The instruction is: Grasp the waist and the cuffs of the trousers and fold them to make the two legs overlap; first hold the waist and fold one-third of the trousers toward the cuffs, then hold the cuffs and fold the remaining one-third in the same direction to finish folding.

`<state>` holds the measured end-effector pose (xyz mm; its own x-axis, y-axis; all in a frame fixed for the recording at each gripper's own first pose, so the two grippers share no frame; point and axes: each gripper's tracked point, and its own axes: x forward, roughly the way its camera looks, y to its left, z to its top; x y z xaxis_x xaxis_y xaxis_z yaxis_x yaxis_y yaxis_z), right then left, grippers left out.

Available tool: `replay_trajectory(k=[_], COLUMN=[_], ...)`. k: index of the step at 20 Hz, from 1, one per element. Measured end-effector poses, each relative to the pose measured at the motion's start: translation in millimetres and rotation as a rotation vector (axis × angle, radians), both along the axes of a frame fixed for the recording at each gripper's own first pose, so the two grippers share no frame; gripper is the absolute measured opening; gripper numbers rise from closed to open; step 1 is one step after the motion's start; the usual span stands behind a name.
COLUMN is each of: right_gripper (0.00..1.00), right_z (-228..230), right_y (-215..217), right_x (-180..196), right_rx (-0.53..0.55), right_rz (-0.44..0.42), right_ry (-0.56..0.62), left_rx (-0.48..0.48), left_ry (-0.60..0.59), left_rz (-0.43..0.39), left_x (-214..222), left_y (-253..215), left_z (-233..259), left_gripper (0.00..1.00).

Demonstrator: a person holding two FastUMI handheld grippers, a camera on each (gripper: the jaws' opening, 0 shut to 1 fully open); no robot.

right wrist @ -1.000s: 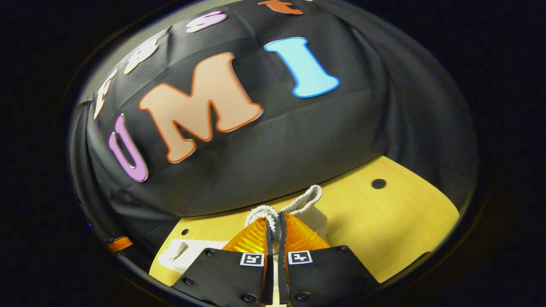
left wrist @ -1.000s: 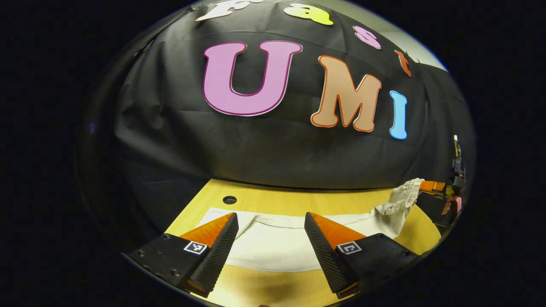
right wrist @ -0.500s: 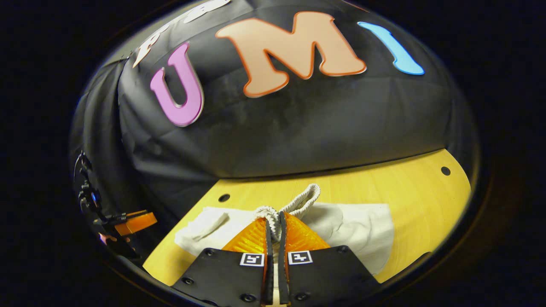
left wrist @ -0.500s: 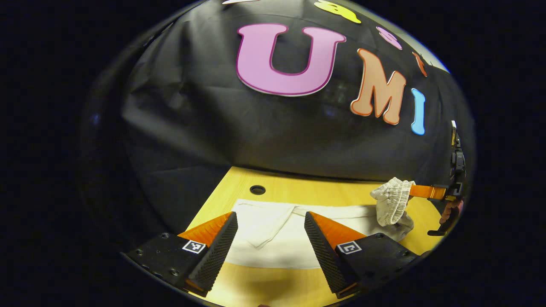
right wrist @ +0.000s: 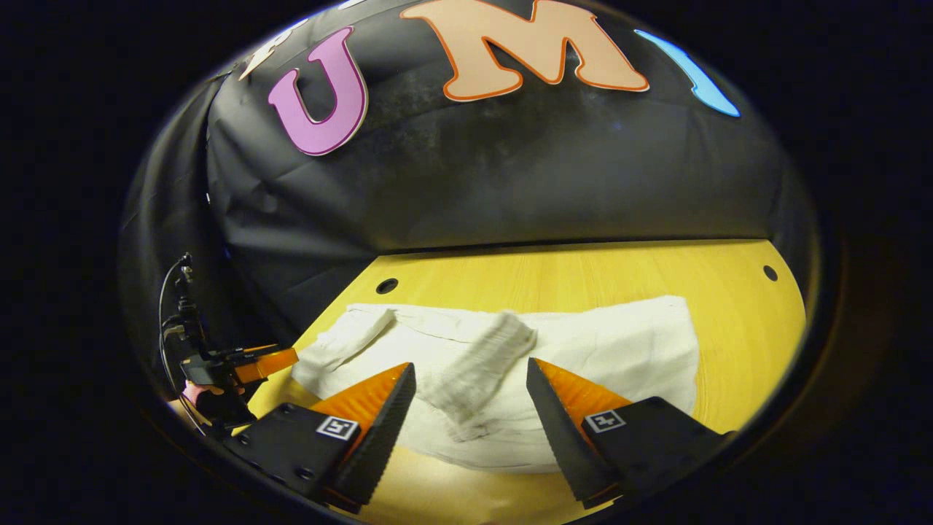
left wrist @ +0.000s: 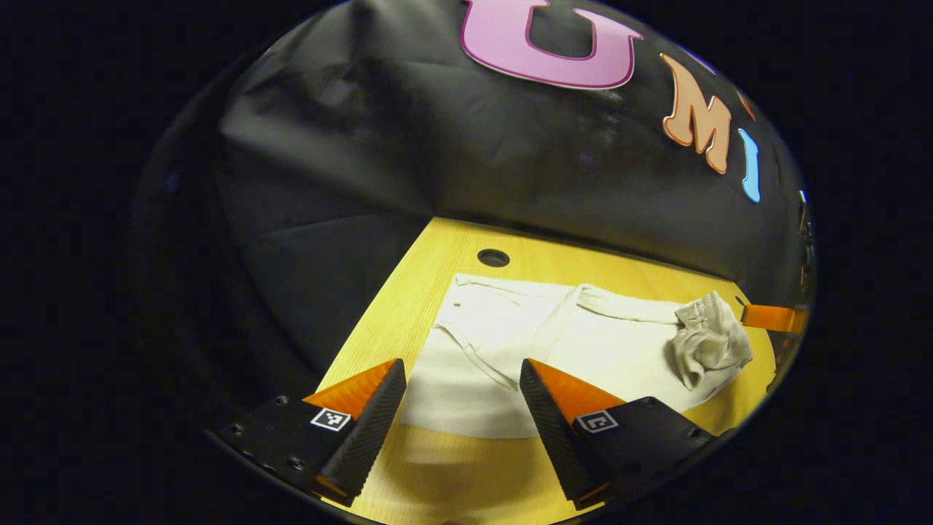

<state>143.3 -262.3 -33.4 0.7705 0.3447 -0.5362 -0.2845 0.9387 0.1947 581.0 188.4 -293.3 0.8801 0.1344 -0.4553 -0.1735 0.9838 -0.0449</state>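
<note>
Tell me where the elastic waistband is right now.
In the right gripper view the waistband lies crumpled on the trousers, between the open right gripper fingers, untouched.

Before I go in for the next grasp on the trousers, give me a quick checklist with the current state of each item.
1. Right gripper free of cloth: ok, fingers apart with nothing pinched.
2. Left gripper ready to grasp: ok, open, hovering over the near edge of the trousers.
3. Waist laid down: ok, the elastic band rests bunched on top of the cloth.
4. Fold lying flat: not ok, the waist end is crumpled and skewed.
5. Legs overlapping evenly: cannot tell, layers look alike.
6. Trousers fully on the table: ok, wood shows beyond every visible edge.
</note>
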Motion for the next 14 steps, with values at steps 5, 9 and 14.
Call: replay_trajectory(k=[5,9,14], right_gripper=[0.96,0.92,0.92], right_z=[2.9,9.2,18.9], right_y=[-25.2,-56.5,-81.5], right_x=[-11.1,-14.6,-21.0], right_rx=[-0.019,-0.031,-0.03], right_rz=[-0.09,-0.166,-0.221], right_ry=[-0.002,0.003,0.007], left_rx=[0.011,0.049,0.08], left_ry=[0.076,0.087,0.088], left_rz=[0.009,0.003,0.01], left_x=[1.2,4.0,3.8], left_y=[11.0,9.2,10.6], left_z=[-34.7,-42.4,-43.9], left_gripper=[0.96,0.96,0.95])
